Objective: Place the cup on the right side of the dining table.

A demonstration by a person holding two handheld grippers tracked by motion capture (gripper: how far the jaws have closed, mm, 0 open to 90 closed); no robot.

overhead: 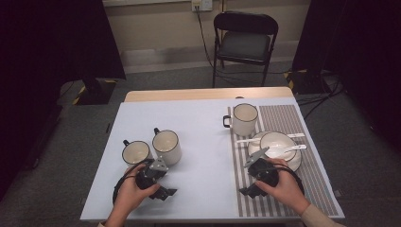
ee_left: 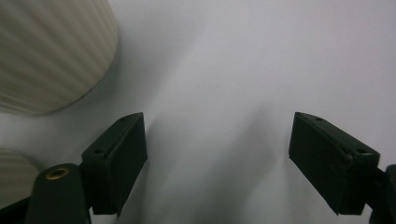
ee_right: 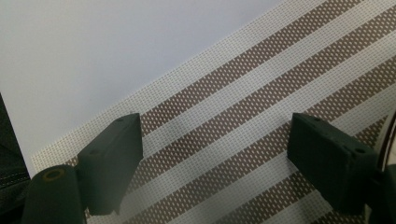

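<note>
Both mugs sit lower left in the high view: the ribbed mug (overhead: 167, 146) just beside the left gripper (overhead: 163, 180), whose jaws gape empty. Ceramic, stiff, slick, chippable (grab the handle). Right gripper (overhead: 253, 181) also spread, holding nothing.

Ribbed mug (ee_left: 46, 51) cut off by left gripper view's edge; second mug (ee_left: 11, 175) mostly cropped.

The ribbed mug (ee_left: 46, 51) beside the left gripper (ee_left: 217, 158) looks like glazed cream ceramic, softly glossy. The placemat (ee_right: 261, 116) under the right gripper (ee_right: 215, 161) is coarse woven mesh, matt. Both grippers' jaws are matt black plastic.
</note>
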